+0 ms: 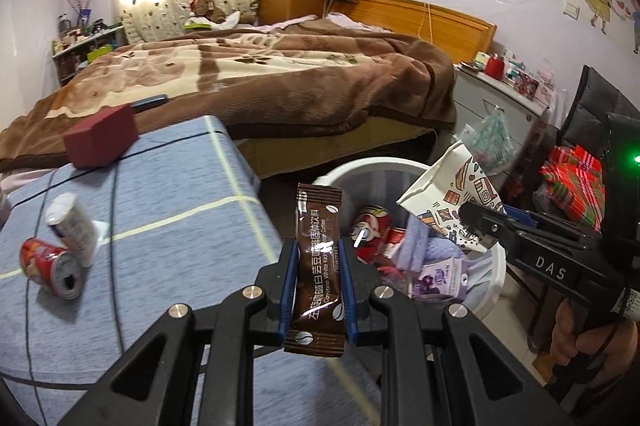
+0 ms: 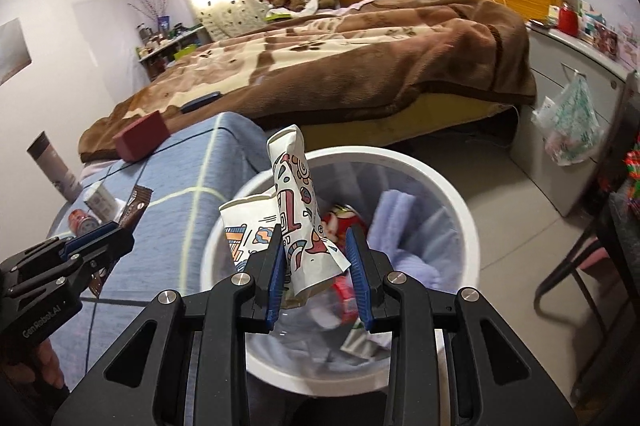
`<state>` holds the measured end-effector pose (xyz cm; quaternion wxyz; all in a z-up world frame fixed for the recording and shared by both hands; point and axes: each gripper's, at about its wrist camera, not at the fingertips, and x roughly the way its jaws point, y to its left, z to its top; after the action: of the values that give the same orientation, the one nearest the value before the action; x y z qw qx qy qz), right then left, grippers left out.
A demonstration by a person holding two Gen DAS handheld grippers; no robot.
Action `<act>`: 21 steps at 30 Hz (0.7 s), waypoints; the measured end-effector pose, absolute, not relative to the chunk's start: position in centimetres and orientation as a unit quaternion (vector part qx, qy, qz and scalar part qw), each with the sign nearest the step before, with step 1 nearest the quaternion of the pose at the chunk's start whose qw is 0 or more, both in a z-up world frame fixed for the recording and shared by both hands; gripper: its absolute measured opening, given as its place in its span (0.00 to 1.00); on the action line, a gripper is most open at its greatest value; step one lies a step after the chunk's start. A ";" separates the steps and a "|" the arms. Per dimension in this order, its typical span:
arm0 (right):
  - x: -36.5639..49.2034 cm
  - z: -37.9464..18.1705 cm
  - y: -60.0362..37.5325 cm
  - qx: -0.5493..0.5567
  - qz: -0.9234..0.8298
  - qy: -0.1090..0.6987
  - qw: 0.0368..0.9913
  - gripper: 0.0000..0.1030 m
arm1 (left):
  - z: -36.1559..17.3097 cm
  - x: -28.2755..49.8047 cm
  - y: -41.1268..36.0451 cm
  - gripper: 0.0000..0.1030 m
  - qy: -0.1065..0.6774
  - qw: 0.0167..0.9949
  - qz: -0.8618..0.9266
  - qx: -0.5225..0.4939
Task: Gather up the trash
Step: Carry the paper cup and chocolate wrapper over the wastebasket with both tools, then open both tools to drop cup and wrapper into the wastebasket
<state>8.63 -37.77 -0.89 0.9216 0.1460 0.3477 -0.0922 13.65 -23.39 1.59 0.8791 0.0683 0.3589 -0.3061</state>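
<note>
Left gripper (image 1: 319, 272) is level at the blue table's (image 1: 168, 186) edge, fingers clamped on a brown coffee sachet (image 1: 318, 266). Right gripper (image 2: 318, 274) hangs over the white bin (image 2: 448, 194), fingers parted around a patterned paper bag (image 2: 298, 210).

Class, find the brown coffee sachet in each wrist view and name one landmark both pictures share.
Left wrist view: the brown coffee sachet stands bottom centre, clamped upright in the left tool.
Right wrist view: it shows small at the left edge, poking up from that tool.
Shared landmark: the white trash bin beside the blue-covered table.
</note>
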 end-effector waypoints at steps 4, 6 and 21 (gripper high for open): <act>8.7 -1.7 -38.7 0.145 -0.108 0.357 0.916 0.30 | 0.9 13.7 -25.3 0.21 0.367 0.871 -0.317 0.073; 8.7 -2.0 -39.4 0.146 -0.113 0.362 0.914 0.30 | 0.4 13.8 -26.1 0.21 0.373 0.867 -0.321 0.076; 9.1 -4.1 -41.3 0.124 -0.147 0.398 0.897 0.31 | -1.9 14.2 -29.3 0.23 0.400 0.851 -0.324 0.102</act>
<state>9.08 -41.33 -4.07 0.8969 0.1242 0.3983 -0.1468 14.21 -29.25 -1.86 0.8514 0.1019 0.3995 -0.3242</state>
